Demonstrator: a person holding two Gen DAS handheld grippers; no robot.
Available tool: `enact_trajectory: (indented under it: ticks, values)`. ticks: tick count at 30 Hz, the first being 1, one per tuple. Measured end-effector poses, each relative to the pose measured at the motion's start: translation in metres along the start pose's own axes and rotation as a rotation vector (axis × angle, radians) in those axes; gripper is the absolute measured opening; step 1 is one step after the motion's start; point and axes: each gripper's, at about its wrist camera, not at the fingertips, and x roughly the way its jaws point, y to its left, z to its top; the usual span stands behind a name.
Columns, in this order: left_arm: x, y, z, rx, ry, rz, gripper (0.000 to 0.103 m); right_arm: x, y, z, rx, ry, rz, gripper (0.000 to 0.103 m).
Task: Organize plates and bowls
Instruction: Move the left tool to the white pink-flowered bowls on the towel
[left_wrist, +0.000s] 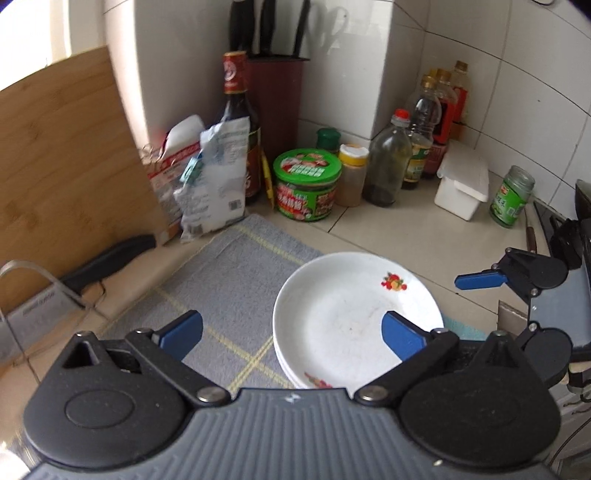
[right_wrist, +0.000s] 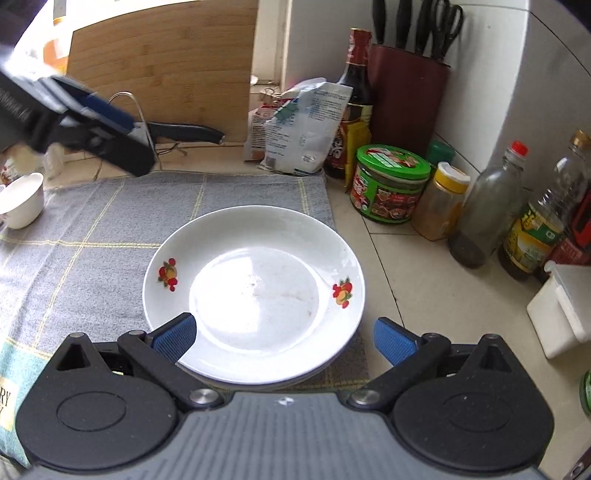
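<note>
A stack of white plates (left_wrist: 343, 317) with fruit motifs rests on the right end of a grey checked towel (left_wrist: 236, 273). My left gripper (left_wrist: 291, 336) hovers open above the towel. Its right finger hangs over the top plate, and nothing is between the pads. My right gripper (right_wrist: 284, 339) is open too and spans the near rim of the plate stack (right_wrist: 255, 280) without pressing on it. The left gripper shows blurred at the upper left of the right wrist view. A small white bowl (right_wrist: 24, 199) stands on the towel's left edge.
A wooden cutting board (left_wrist: 62, 162) leans on the wall with a black-handled knife (left_wrist: 107, 262) at its foot. Behind the towel stand food bags (left_wrist: 210, 177), a dark sauce bottle (left_wrist: 236, 110), a knife block (left_wrist: 277, 96), a green tub (left_wrist: 306, 184), spice jars, oil bottles (left_wrist: 421, 144) and a white box (left_wrist: 461, 181).
</note>
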Motion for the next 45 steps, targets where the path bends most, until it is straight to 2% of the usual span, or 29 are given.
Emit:
enact_trajectory:
  ticks: [3, 8, 13, 22, 26, 35, 45]
  values:
    - [-0.003, 0.002, -0.016, -0.065, -0.003, 0.013, 0.102, -0.003, -0.001, -0.005, 0.03, -0.004, -0.002, 0.103]
    - [-0.018, -0.001, -0.043, -0.143, -0.009, 0.078, 0.102, -0.005, 0.01, -0.01, 0.027, 0.0, 0.01, 0.103]
    - [-0.042, 0.001, -0.071, -0.207, -0.008, 0.153, 0.102, 0.002, 0.035, -0.003, 0.003, -0.002, 0.08, 0.103]
    - [-0.099, 0.03, -0.127, -0.313, -0.054, 0.273, 0.102, 0.014, 0.12, 0.019, -0.154, -0.011, 0.194, 0.103]
    - [-0.126, 0.051, -0.159, -0.348, -0.071, 0.299, 0.102, 0.012, 0.166, 0.026, -0.207, -0.018, 0.209, 0.103]
    - [-0.183, 0.106, -0.229, -0.347, -0.088, 0.316, 0.102, -0.006, 0.269, 0.028, -0.284, -0.017, 0.192, 0.103]
    - [-0.203, 0.149, -0.285, -0.387, -0.076, 0.264, 0.102, -0.008, 0.341, 0.017, -0.395, 0.014, 0.277, 0.103]
